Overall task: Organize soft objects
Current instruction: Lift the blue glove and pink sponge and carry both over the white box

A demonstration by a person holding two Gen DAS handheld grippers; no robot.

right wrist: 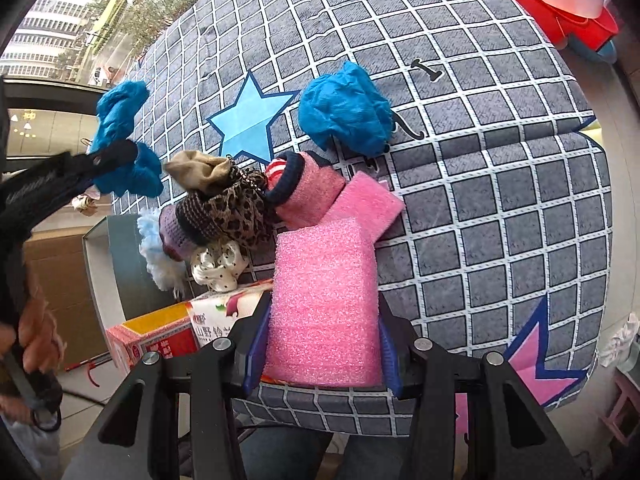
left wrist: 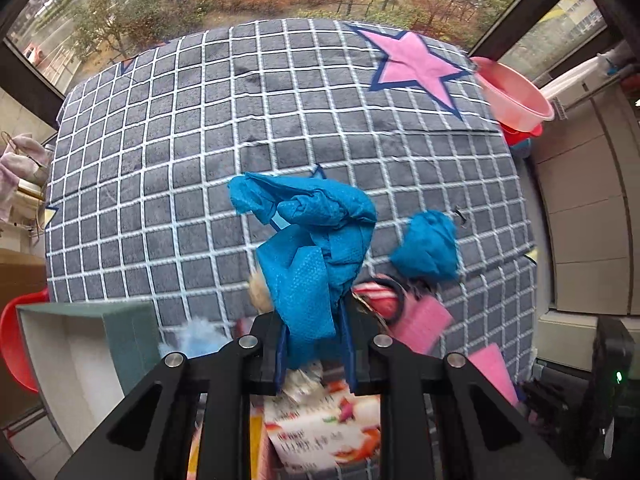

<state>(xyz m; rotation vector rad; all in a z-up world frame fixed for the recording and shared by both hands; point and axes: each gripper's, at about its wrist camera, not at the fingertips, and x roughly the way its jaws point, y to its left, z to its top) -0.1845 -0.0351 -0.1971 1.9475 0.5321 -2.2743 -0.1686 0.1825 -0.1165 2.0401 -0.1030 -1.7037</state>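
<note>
My left gripper (left wrist: pixel 316 344) is shut on a crumpled blue cloth (left wrist: pixel 312 248), held up above the checked blanket (left wrist: pixel 180 140); the same cloth (right wrist: pixel 120 132) shows at the left in the right wrist view. My right gripper (right wrist: pixel 324 344) is shut on a pink foam block (right wrist: pixel 324 304). A second balled blue cloth (right wrist: pixel 344 108) lies on the blanket (right wrist: pixel 500 200). Beside the foam lies a heap of socks and soft items: a pink sock (right wrist: pixel 308 188), a leopard-print piece (right wrist: pixel 236 216), a tan sock (right wrist: pixel 200 172), a polka-dot scrunchie (right wrist: pixel 216 268).
An open grey-green box (left wrist: pixel 80 344) stands at the blanket's left edge. A printed carton (right wrist: pixel 160 336) lies near it. Pink and red basins (left wrist: pixel 516 96) are stacked at the far right. A second pink foam slab (right wrist: pixel 368 200) lies behind the held block. Windows line the far side.
</note>
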